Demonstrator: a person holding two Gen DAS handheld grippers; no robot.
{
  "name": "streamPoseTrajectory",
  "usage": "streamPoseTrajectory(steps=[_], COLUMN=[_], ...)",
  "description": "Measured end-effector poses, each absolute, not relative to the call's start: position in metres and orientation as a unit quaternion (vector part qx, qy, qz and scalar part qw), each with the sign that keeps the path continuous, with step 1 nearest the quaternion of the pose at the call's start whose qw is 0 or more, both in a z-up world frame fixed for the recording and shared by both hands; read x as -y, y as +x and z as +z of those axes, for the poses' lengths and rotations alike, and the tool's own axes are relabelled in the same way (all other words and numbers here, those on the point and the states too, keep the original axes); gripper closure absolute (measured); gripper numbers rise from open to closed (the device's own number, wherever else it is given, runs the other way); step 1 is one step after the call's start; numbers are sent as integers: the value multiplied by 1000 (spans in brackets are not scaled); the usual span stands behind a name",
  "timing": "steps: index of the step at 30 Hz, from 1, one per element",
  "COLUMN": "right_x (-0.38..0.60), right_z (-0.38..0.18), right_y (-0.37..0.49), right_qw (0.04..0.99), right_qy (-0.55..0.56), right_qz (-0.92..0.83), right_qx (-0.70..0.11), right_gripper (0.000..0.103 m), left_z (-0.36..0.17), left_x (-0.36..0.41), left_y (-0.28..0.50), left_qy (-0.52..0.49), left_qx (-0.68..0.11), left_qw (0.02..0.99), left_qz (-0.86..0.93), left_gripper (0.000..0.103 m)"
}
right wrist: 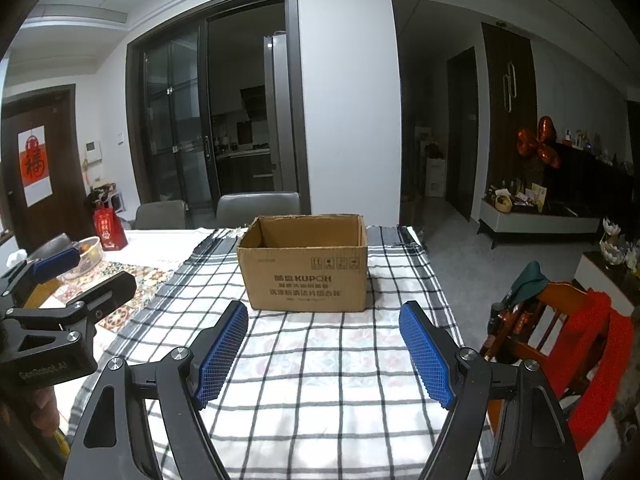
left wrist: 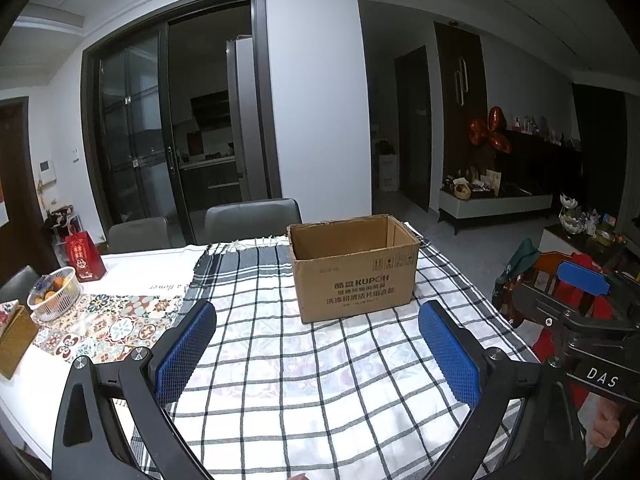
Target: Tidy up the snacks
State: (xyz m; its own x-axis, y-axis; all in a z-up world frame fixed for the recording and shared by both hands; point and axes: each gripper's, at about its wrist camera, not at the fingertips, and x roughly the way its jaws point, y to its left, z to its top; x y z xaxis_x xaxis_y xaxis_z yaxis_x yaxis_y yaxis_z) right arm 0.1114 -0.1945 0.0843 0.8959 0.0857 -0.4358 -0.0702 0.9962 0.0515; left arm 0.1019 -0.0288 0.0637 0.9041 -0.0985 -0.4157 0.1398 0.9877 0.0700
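To the far left of the left gripper (left wrist: 318,350) a red gift bag (left wrist: 85,257) stands on the table, and beside it a white wire basket (left wrist: 54,298) holds fruit. The patterned runner (left wrist: 108,326) lies just left of the left finger. On the white cloth (left wrist: 160,264) next to it the upside-down words "a flower" can be read. The left gripper has its blue pads spread wide, and nothing is between them.

Straight ahead of both grippers, on the checked cloth (right wrist: 320,380), stands the open cardboard box (right wrist: 306,266). Its front shows "KUPOH" with Chinese lines under it, too small to read. No snacks are visible.

The right gripper (right wrist: 324,354) is also spread wide and holds nothing. Its body carries the label "DAS" in the left wrist view. To its right is a wooden chair (right wrist: 560,320) with red fabric.
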Motion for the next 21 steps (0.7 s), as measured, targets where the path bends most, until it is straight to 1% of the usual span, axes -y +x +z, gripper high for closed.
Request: streamPoseTrajectory(steps=[21], right_x=[193], right_z=[85], right_y=[110], right_qw=[974], right_qy=[14], right_qz=[38], right_qx=[-222], right_gripper=[25], left_z=[61], left_x=[25], left_y=[102], left_qy=[43], left_qx=[-213], left_qw=[975], left_qz=[-54], left_gripper=[0])
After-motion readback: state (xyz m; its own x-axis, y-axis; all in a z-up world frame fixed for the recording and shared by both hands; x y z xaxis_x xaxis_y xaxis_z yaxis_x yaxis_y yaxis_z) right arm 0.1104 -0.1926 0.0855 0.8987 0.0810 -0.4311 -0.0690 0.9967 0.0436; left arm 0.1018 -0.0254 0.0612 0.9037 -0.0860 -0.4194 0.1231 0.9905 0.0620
